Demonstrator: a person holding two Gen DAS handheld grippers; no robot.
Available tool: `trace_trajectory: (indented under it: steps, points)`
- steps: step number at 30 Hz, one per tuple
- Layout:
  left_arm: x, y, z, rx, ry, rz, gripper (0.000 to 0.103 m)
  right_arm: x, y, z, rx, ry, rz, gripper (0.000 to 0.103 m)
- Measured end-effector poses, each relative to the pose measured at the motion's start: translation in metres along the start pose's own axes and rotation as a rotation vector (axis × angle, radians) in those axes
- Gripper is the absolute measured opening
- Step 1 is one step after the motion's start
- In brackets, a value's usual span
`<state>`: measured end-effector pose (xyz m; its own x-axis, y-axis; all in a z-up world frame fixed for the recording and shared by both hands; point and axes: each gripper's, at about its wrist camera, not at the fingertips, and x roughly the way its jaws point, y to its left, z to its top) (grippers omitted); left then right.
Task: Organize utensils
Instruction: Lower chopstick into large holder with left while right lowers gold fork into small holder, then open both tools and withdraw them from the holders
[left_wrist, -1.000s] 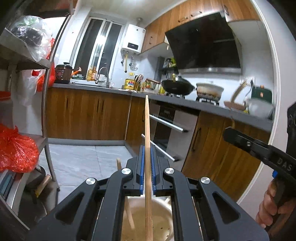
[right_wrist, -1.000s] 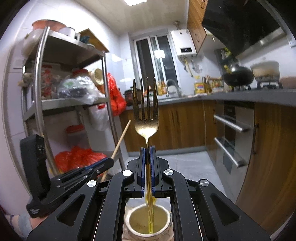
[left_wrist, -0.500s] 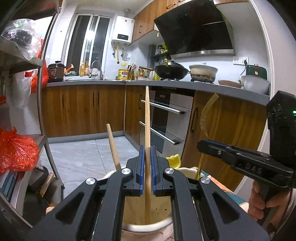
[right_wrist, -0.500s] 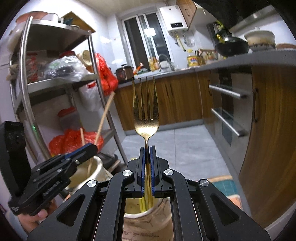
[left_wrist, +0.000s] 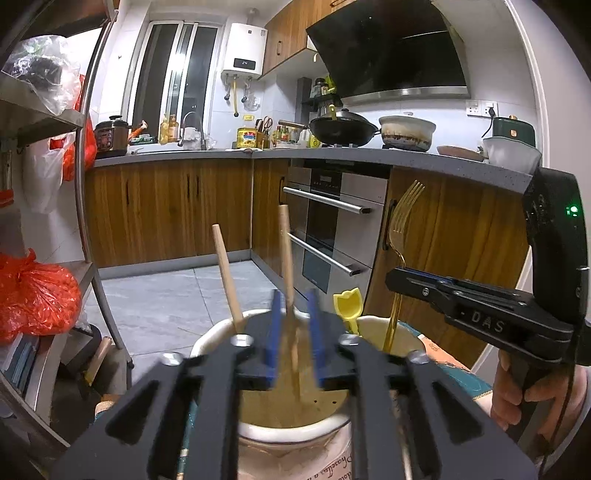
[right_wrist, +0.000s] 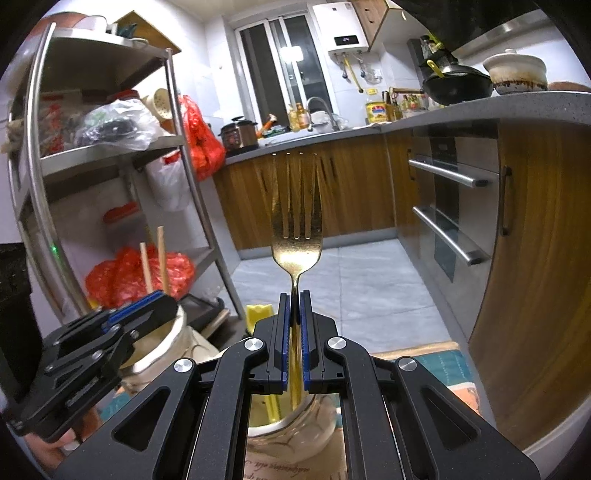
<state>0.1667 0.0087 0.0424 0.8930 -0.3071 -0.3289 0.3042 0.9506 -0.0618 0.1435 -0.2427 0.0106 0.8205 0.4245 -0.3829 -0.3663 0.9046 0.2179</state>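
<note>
Chopstick (left_wrist: 285, 254) stands freed in the cream jar (left_wrist: 295, 430) between the just-spreading jaws of the left hand-held gripper (left_wrist: 293, 332), while the right hand-held gripper (right_wrist: 294, 328) pinches a gold fork (right_wrist: 296, 240), handle lowered into the neighbouring jar (right_wrist: 291, 439), tines up.
</note>
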Motion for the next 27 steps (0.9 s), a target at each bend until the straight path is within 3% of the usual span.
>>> trace_trajectory:
  steps: [3, 12, 18, 24, 27]
  points:
    - [-0.003, 0.002, 0.0, -0.006, -0.008, -0.004, 0.032, 0.004, -0.002, 0.001, -0.002, 0.005, -0.014, 0.006]
    - [-0.007, 0.0, 0.003, 0.005, -0.014, 0.004, 0.037, 0.007, -0.005, -0.001, -0.002, 0.016, -0.036, 0.007]
    - [-0.011, -0.002, 0.006, 0.018, -0.021, 0.009, 0.042, 0.001, -0.009, 0.003, 0.001, 0.011, -0.031, 0.018]
    - [-0.022, -0.002, 0.008, 0.03, -0.031, 0.033, 0.053, -0.013, -0.014, 0.005, 0.021, -0.004, -0.02, 0.041]
    - [-0.031, -0.004, 0.008, 0.047, -0.031, 0.047, 0.06, -0.025, -0.016, 0.003, 0.032, -0.011, -0.001, 0.06]
